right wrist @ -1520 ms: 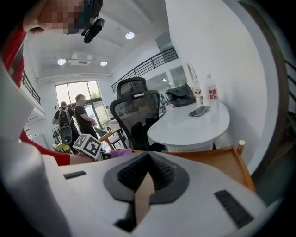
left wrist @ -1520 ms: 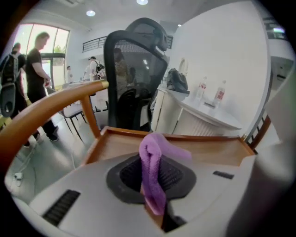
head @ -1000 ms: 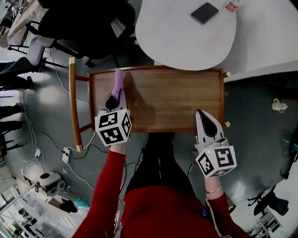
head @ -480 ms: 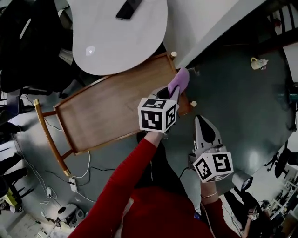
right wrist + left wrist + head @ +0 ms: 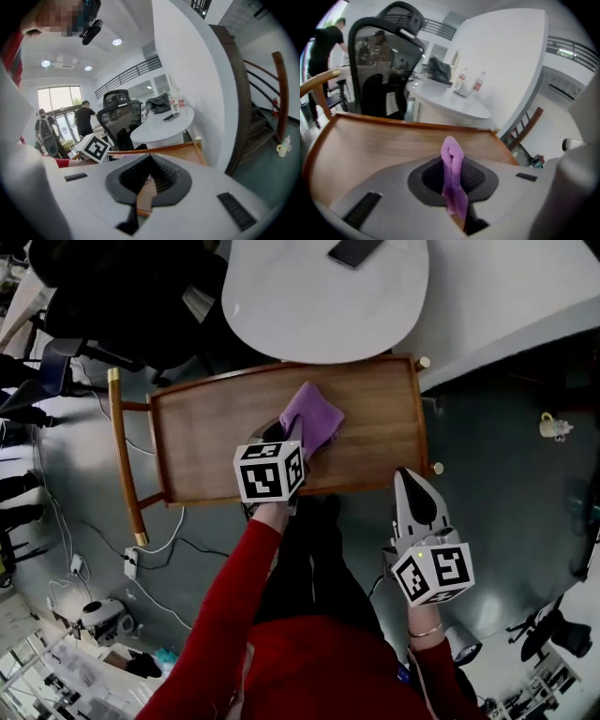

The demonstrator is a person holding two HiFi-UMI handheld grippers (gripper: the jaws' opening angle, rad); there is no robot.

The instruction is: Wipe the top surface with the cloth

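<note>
Firmly pinched in left tongs (image 5: 292,434), one purple cloth (image 5: 317,417) rests on the wooden worktop (image 5: 211,442); right tongs (image 5: 412,484) hang clenched, empty, beside it.

- The floor (image 5: 506,456) under you is smooth, dark grey and glossy. White cables (image 5: 173,545) and a power strip (image 5: 130,562) lie on it at your left.
- Ahead of you stands a white round-ended table (image 5: 319,306), with a dark phone (image 5: 354,249) near its far edge.
- A black mesh office chair (image 5: 386,56) stands left of that table.
- A white wall (image 5: 187,61) runs along your right, with a wooden-railed staircase (image 5: 255,129) beyond it.
- Round ceiling lights (image 5: 116,42) are lit, and a tall window (image 5: 58,105) glows far off.
</note>
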